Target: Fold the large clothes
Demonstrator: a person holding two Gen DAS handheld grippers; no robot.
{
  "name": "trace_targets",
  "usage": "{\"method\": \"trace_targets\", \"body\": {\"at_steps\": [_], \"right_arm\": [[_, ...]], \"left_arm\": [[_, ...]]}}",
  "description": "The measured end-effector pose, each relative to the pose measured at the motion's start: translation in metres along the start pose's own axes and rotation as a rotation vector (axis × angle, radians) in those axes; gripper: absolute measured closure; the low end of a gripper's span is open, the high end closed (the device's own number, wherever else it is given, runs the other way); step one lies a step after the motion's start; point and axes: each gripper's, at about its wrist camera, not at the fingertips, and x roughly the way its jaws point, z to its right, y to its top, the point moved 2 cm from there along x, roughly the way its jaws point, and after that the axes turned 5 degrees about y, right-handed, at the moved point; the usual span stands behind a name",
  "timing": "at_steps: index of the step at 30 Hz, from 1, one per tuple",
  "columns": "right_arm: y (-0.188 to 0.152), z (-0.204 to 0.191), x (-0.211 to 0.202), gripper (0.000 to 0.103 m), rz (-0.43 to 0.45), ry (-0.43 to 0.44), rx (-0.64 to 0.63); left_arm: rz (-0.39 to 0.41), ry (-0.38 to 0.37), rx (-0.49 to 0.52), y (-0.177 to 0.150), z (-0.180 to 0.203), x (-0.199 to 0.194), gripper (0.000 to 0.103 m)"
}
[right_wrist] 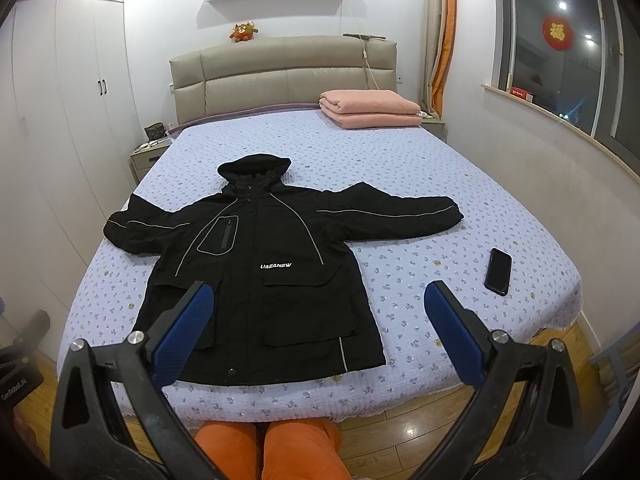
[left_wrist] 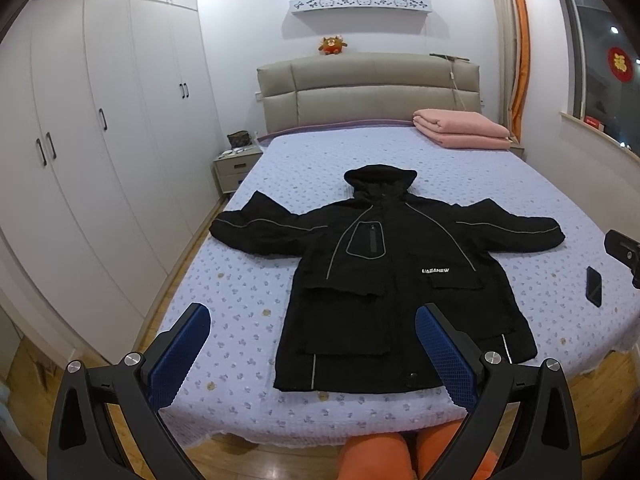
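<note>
A black jacket [left_wrist: 396, 276] lies flat on the floral bedspread [left_wrist: 248, 292] beside white wardrobes [left_wrist: 100, 120]; both grippers' jaws gape empty.

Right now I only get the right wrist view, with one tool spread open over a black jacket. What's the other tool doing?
Observer: The left tool is open too, with nothing between its fingers.
Visitor: Is it touching the jacket?
Observer: It doesn't seem to be. In the left wrist view the jacket lies flat beyond it. One finger overlaps the hem in the picture, and the other is over the bare bedspread.
Visitor: Anything on that side I'm missing?
Observer: A white wardrobe runs along the bed's left side, with a strip of wooden floor between them.
</note>
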Motion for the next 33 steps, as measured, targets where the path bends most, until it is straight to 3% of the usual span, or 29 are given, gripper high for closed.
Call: {"method": "trace_targets", "body": {"at_steps": [14,33], "right_arm": [[0.002,-0.006,0.0,0.0,0.0,0.008,-0.021],[0.0,-0.019,-0.015,0.0,0.018,-0.017,-0.048]], "left_arm": [[-0.025,0.022,-0.025,-0.001,-0.009,0.006,0.001],[-0.013,-0.005,-0.058,-0.006,-0.022,-0.002,0.001]]}}
